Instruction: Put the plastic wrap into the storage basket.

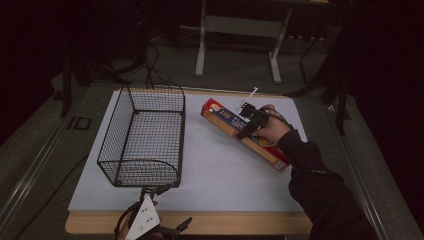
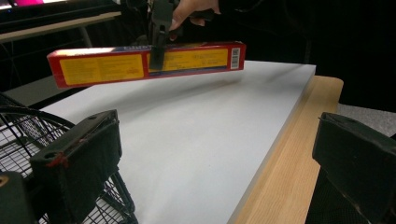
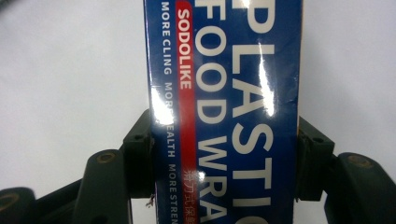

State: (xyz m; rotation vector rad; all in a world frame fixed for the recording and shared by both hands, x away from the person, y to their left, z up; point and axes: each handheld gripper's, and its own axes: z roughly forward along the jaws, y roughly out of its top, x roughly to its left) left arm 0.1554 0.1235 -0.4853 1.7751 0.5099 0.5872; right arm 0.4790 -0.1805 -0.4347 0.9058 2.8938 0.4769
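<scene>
High view: a wrap box (image 1: 245, 132) is seen gripped mid-length by the right tongs (image 1: 252, 124) over the white worktop (image 1: 220, 175), right of the wire basket (image 1: 145, 135). The basket is noted empty; pick-up is judged done, transfer and placing judged outstanding. The left tongs (image 1: 150, 220) are seen at the near edge.

Left gripper view: the box is seen lifted clear of the worktop; the left jaws are found wide apart, holding nothing.

Right gripper view: the pads (image 3: 140, 154) are seen clamped on both sides of the box.
</scene>
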